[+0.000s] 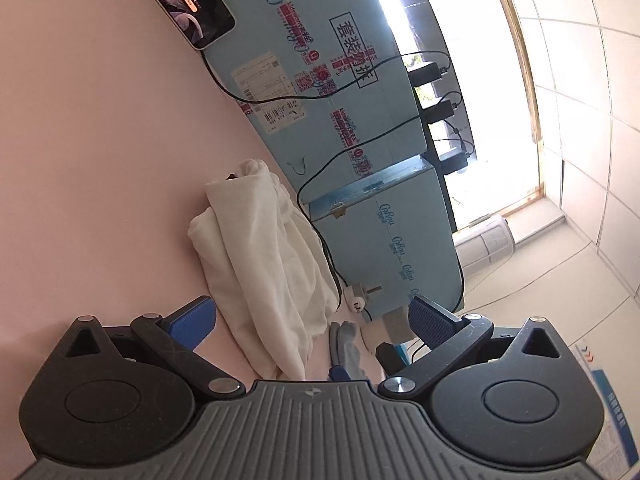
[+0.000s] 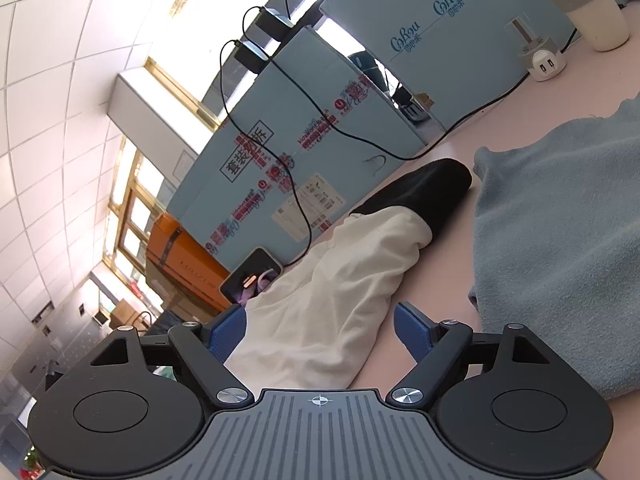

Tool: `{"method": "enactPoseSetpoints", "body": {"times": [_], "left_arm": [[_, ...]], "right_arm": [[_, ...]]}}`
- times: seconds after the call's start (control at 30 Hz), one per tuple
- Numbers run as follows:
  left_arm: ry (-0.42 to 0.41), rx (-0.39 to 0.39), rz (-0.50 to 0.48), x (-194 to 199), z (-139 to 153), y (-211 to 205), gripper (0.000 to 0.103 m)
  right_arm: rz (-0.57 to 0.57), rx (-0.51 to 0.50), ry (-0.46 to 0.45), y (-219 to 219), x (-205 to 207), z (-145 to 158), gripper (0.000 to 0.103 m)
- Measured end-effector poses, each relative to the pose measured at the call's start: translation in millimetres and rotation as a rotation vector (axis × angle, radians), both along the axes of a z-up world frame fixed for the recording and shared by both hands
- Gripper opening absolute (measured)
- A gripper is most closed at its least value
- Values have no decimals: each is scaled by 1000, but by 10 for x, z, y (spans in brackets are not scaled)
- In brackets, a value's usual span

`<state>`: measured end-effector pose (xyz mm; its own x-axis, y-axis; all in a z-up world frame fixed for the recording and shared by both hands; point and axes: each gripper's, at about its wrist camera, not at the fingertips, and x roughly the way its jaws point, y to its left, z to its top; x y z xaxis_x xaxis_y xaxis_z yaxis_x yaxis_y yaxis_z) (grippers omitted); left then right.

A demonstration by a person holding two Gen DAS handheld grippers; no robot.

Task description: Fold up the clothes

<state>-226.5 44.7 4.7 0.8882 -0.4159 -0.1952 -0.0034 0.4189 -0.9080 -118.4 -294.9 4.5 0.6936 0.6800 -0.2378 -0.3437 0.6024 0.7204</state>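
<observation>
Pink table [image 1: 100,160] carries a rumpled cream-white garment [image 1: 264,264], which lies near the foot of a wall of pale blue cartons [image 1: 320,80]. The left gripper [image 1: 312,320] has its blue-padded fingers [image 1: 192,322] spread wide, the cloth just ahead and partly between them, untouched by either pad as far as can be seen. In the right wrist view the right gripper [image 2: 320,334] also stands with fingers [image 2: 228,334] apart, the near end of the same white garment [image 2: 328,300] lying between them without being pinched. A black garment [image 2: 424,188] sits at its far end, touching it, and a blue-grey garment [image 2: 560,240] lies spread to the right, beside but apart. A phone [image 2: 252,276] with a lit screen leans against the cartons, black cables [image 2: 288,120] trailing down over them. A white cup [image 2: 600,20] stands far right near a small white socket block [image 2: 544,64]; its contents cannot be seen.
</observation>
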Motion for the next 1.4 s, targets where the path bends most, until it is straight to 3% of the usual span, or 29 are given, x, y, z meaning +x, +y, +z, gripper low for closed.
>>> {"method": "enactPoseSetpoints", "body": {"times": [0.1, 0.2, 0.3, 0.43, 0.63, 0.73, 0.93, 1.07, 1.27, 1.4], "left_arm": [[15, -44, 7, 2, -4, 17, 103], [40, -36, 3, 38, 21, 7, 103], [68, -5, -8, 75, 53, -29, 103], [79, 11, -11, 85, 60, -43, 103], [74, -21, -23, 82, 32, 16, 103], [82, -23, -35, 100, 33, 26, 103], [75, -24, -54, 112, 15, 42, 103], [54, -59, -56, 100, -21, 92, 103], [30, -69, -54, 108, -41, 101, 103], [20, -65, -55, 98, -45, 96, 103]], "right_arm": [[44, -30, -16, 45, -120, 110, 83], [113, -201, -137, 221, -392, 279, 83], [150, -555, -256, 544, -692, 415, 83], [216, -956, -481, 894, -1028, 407, 82], [245, -1427, -751, 1241, -1109, 162, 82], [348, -1598, -852, 1329, -1083, 59, 82], [486, -1755, -992, 1511, -994, -51, 82], [550, -1785, -1004, 1654, -920, -53, 82], [518, -1816, -1020, 1769, -931, -74, 82], [523, -1813, -1010, 1779, -993, -78, 72]]}}
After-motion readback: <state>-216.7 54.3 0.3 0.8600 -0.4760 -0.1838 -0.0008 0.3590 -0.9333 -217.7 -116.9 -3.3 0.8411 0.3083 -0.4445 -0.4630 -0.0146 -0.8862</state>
